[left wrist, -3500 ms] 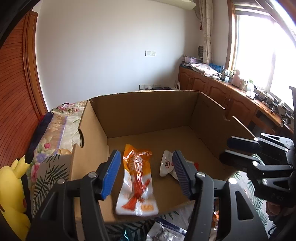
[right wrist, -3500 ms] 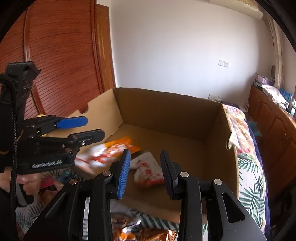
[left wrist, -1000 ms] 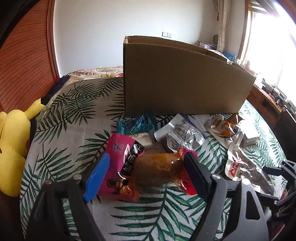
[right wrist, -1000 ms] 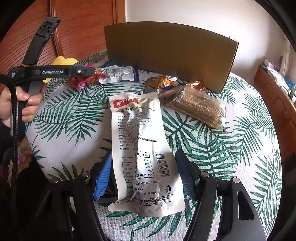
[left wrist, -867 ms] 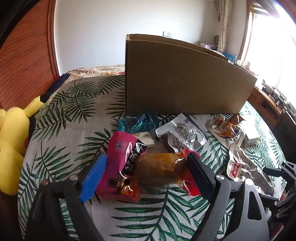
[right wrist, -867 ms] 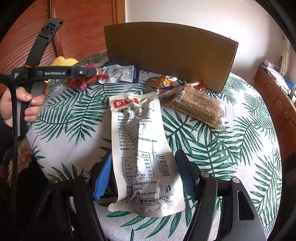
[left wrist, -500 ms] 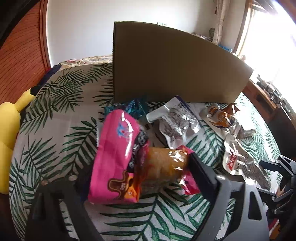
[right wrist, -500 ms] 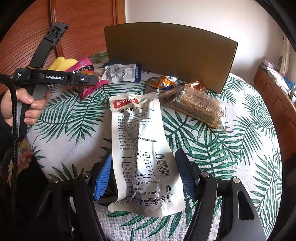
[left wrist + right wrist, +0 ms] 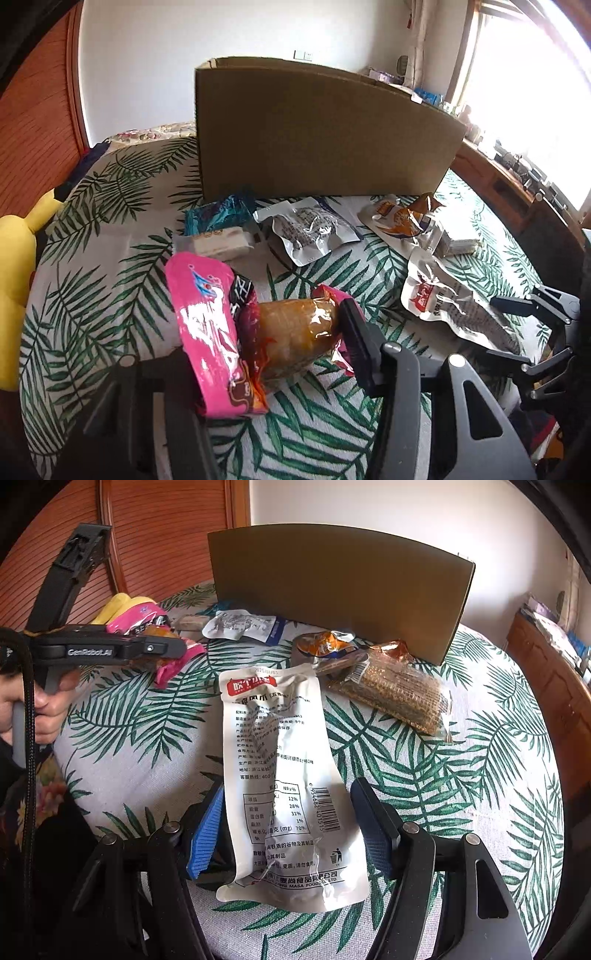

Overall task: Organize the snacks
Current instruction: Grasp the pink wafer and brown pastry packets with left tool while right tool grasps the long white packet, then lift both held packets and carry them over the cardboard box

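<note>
My left gripper is shut on a pink snack packet with a brown clear window and holds it raised off the table; it also shows at the left of the right wrist view. My right gripper is open, its fingers on either side of a long white pouch that lies flat on the leaf-print tablecloth. The cardboard box stands at the back, its near wall hiding the inside.
Loose snacks lie in front of the box: a teal packet, a clear silver pouch, an orange packet and a golden bar pack. A yellow plush sits past the table's left edge. A wooden cabinet stands to the right.
My left gripper has closed on the pink packet and lifted it, tilting it upright. My right gripper and the white pouch have stayed in place.
</note>
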Motion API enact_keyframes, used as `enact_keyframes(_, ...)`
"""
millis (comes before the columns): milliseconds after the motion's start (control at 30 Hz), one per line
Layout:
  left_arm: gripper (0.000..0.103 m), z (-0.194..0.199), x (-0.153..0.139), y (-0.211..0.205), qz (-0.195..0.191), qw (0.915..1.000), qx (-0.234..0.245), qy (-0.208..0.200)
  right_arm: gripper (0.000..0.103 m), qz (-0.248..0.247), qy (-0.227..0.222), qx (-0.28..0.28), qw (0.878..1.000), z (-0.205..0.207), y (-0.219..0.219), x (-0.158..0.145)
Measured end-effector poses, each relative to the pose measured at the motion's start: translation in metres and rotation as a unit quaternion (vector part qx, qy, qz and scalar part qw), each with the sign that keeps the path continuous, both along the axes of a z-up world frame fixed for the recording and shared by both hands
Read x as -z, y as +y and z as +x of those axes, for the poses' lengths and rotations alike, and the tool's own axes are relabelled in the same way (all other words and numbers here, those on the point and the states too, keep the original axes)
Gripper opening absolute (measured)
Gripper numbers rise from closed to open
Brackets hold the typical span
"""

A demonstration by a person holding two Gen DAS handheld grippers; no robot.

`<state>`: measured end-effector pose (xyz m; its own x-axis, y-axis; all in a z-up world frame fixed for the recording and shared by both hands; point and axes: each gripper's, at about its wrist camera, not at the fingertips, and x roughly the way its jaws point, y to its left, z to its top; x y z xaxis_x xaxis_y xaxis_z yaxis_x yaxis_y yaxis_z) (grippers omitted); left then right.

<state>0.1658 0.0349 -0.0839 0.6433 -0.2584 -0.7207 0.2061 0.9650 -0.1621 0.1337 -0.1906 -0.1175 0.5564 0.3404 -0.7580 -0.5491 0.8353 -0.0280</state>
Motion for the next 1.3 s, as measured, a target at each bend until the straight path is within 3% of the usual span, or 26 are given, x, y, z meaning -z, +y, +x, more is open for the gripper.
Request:
enact_keyframes(67,0.051,-0.003,-0.004,0.004,-0.004,1.0,-0.003,-0.004,0.066,-0.002,0.001,-0.003,1.0,0.0,0.001,-0.001)
enact_keyframes(133,0.052,-0.004,-0.006,0.007,-0.007,0.9999,-0.005,-0.005,0.052,-0.003,0.0,-0.01,1.0,-0.003,0.003,-0.003)
enact_keyframes(233,0.052,-0.006,-0.008,0.006,-0.007,0.9999,-0.005,-0.007,0.044,-0.002,0.003,-0.014,1.0,-0.006,0.003,-0.005)
enact_keyframes(567,0.052,-0.014,-0.017,0.0,-0.014,0.9998,0.006,-0.016,0.043,0.029,0.002,-0.012,1.0,-0.016,-0.003,-0.012)
enact_keyframes(1300,0.052,-0.019,-0.056,-0.018,-0.027,0.9976,0.021,-0.06,0.043,0.057,-0.055,0.01,0.997,-0.014,-0.02,-0.059)
